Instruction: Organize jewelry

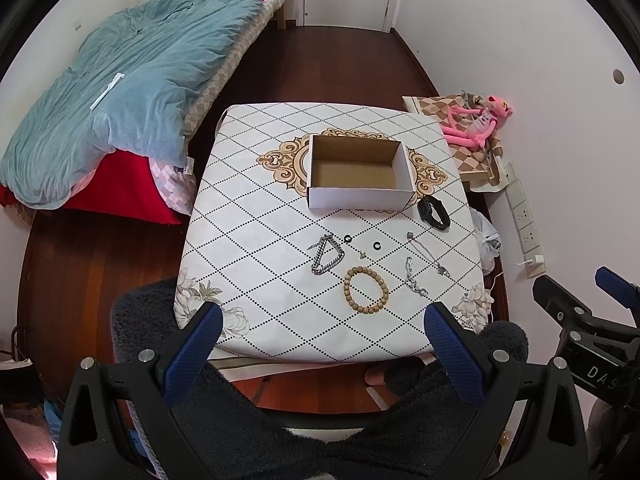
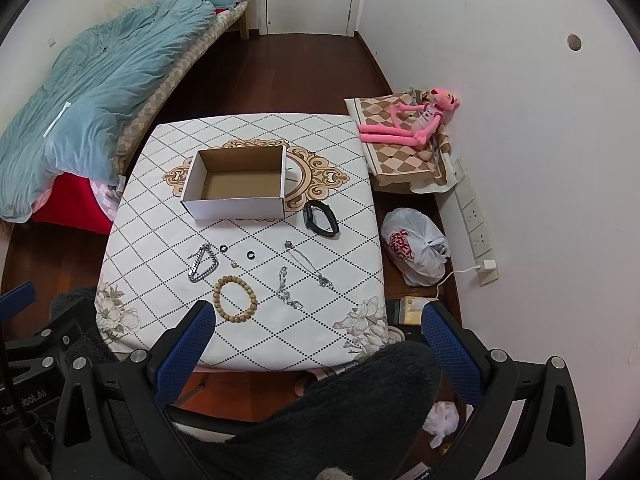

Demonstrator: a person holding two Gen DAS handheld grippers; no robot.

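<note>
Jewelry lay scattered on the table (image 1: 256, 216) before an empty cardboard box (image 1: 360, 196); left gripper (image 1: 324, 344) and right gripper (image 2: 316, 340) hung above, jaws spread.

White desk (image 1: 256, 216) cloth, black dotted diamonds; white box (image 1: 360, 192), brown inside; tan beaded bracelet (image 1: 366, 290); black watch band (image 1: 433, 213); blue-padded tongs (image 1: 324, 356); pink plush toy (image 2: 416, 120).

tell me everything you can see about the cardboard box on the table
The cardboard box is a shallow rectangular tray with no lid showing, white outside and plain brown inside. It is empty and sits upright and flat on the far middle of the patterned tablecloth, covering part of the gold ornament printed there. The black wristband lies just off its near right corner; neither gripper touches it.
</note>
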